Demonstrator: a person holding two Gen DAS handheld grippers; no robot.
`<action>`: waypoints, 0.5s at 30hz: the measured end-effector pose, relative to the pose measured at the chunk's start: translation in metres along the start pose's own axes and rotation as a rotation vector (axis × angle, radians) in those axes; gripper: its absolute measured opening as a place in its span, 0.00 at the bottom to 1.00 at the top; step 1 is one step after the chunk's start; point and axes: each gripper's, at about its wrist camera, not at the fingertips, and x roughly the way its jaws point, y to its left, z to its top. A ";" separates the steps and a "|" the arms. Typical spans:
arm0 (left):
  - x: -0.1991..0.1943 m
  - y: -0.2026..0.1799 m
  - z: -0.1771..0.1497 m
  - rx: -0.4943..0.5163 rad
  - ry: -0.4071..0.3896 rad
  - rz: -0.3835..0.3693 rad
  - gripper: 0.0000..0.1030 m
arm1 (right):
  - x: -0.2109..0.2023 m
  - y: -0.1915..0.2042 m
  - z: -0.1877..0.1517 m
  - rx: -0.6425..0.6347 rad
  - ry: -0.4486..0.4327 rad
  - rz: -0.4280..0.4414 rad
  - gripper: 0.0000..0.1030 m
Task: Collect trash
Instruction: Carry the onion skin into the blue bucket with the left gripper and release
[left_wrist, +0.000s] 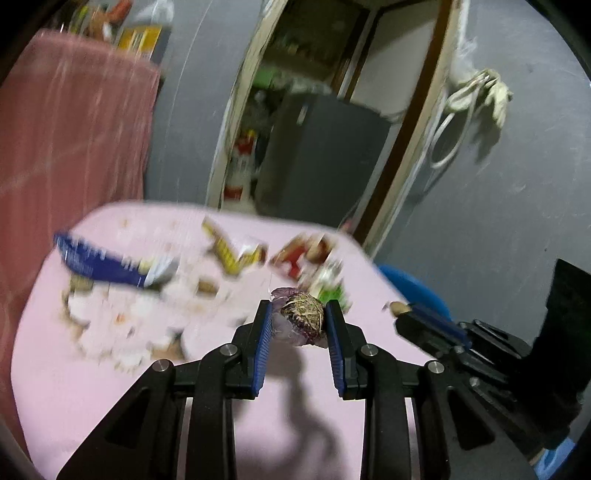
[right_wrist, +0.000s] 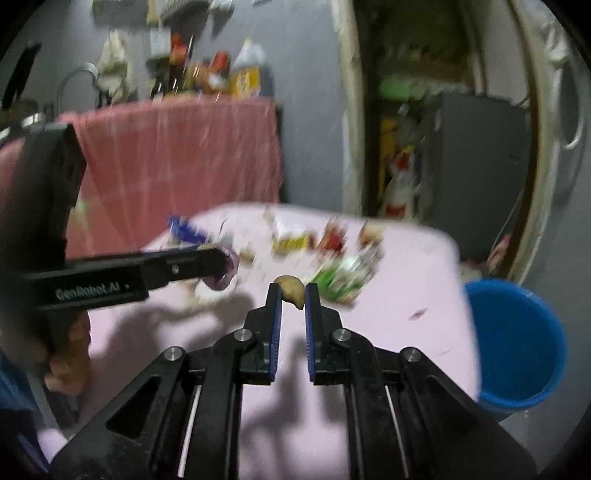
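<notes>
Both grippers hang side by side above the pink table (left_wrist: 110, 406), each angled a little downward. The left gripper (left_wrist: 299, 314) pinches a purple onion scrap (left_wrist: 303, 317) with a straw-coloured top between its blue pads, off the tabletop. The right gripper (right_wrist: 291, 293) has its jaws drawn close, nipping a small tan peel piece (right_wrist: 291, 290) right at the tips. From the right wrist view a hand (right_wrist: 68, 354) grips the left tool's handle at the frame's left edge.

The near half of the table is bare cloth with only shadows. The far half is cluttered: a blue wrapper (left_wrist: 99, 262), a yellow wrapper (left_wrist: 232, 251), a red wrapper (left_wrist: 299, 254) and a green packet (right_wrist: 340, 280), all blurred, plus pale crumbs. A blue bucket (right_wrist: 517, 343) stands off the table's right edge, just beside it. Beyond the far edge a pink cloth (right_wrist: 177, 151) drapes over a counter, and a grey cabinet (left_wrist: 325, 155) fills a doorway.
</notes>
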 end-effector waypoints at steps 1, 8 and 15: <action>-0.002 -0.008 0.004 0.014 -0.035 -0.003 0.24 | -0.006 -0.004 0.005 0.004 -0.030 -0.016 0.12; -0.004 -0.064 0.031 0.107 -0.241 -0.048 0.24 | -0.060 -0.044 0.043 0.046 -0.251 -0.158 0.12; 0.018 -0.120 0.055 0.171 -0.359 -0.118 0.24 | -0.087 -0.097 0.060 0.057 -0.332 -0.270 0.12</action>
